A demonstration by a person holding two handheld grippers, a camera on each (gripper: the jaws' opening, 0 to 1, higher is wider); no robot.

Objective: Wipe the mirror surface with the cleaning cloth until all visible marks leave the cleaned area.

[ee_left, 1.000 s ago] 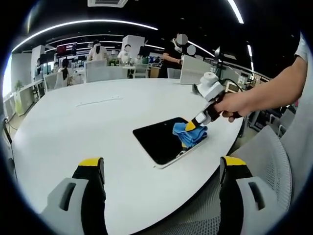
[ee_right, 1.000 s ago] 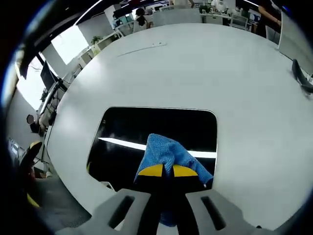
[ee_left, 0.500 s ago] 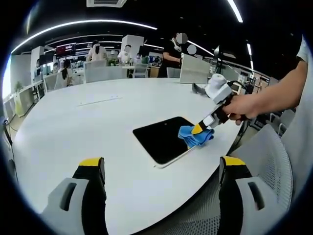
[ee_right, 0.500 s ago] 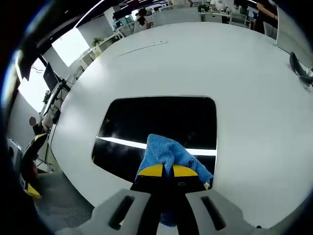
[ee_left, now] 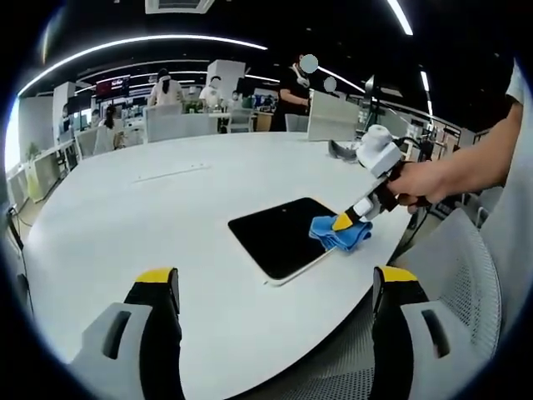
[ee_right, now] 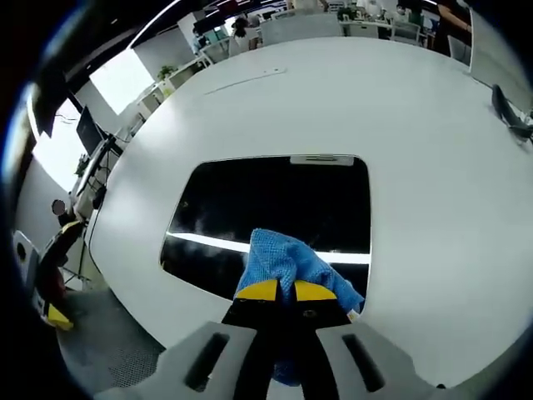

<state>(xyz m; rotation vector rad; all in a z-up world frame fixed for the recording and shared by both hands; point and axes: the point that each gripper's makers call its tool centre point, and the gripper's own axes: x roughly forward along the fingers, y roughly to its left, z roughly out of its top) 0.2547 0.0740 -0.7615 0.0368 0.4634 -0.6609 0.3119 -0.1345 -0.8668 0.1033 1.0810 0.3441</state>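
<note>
Right gripper (ee_right: 279,290) fingers clamped on crumpled blue microfibre cloth (ee_right: 287,262), pressed onto dark rectangular mirror (ee_right: 275,212) at its near edge. Mirror lies flat near white round surface's (ee_left: 125,217) edge. Left gripper (ee_left: 275,287) fingers apart, empty, hovering.

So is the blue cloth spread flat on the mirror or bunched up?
Bunched up. The cloth sits crumpled in a lump, pinched in the shut right gripper at the mirror's near edge.
</note>
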